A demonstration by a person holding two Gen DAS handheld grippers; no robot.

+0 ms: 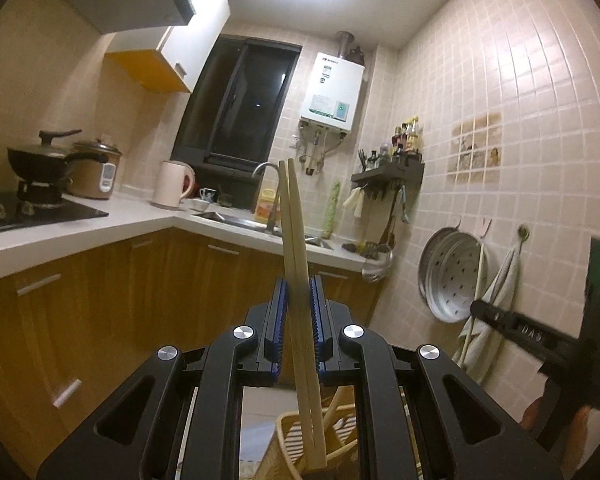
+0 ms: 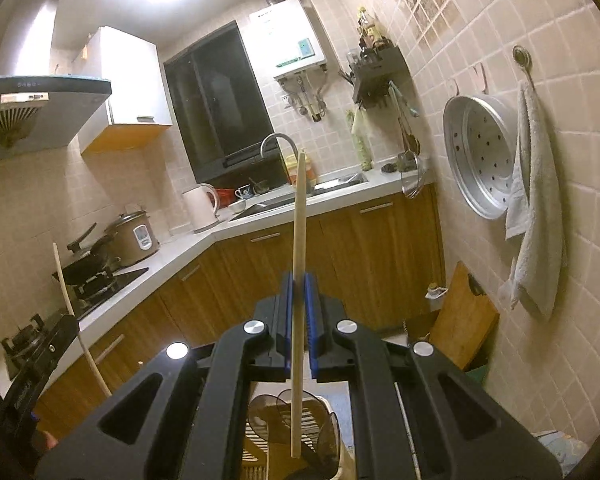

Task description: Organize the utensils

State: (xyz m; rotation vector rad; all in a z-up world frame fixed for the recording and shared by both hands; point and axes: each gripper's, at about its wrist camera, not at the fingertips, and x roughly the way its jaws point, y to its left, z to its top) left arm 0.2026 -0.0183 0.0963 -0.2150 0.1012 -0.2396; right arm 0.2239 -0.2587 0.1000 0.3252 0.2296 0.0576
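My left fingers (image 1: 299,300) clamp two chopsticks (image 1: 296,280) reaching into the basket (image 1: 288,432); my right fingers (image 2: 299,300) clamp one chopstick (image 2: 298,240) above a holder (image 2: 328,424) of utensils

Lower ends of chopsticks (image 1: 300,320) held in left claw (image 1: 299,292) hidden inside slatted holder (image 1: 288,432) below it, holder cut off by bottom edge, bottle labels (image 1: 408,136) on shelf beyond too small to read, right claw (image 1: 540,344) partly cropped at edge.

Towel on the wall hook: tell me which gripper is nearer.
Right. The right gripper, gripping one chopstick, is on the towel side; the left gripper, gripping two chopsticks, is farther off, toward the stove.
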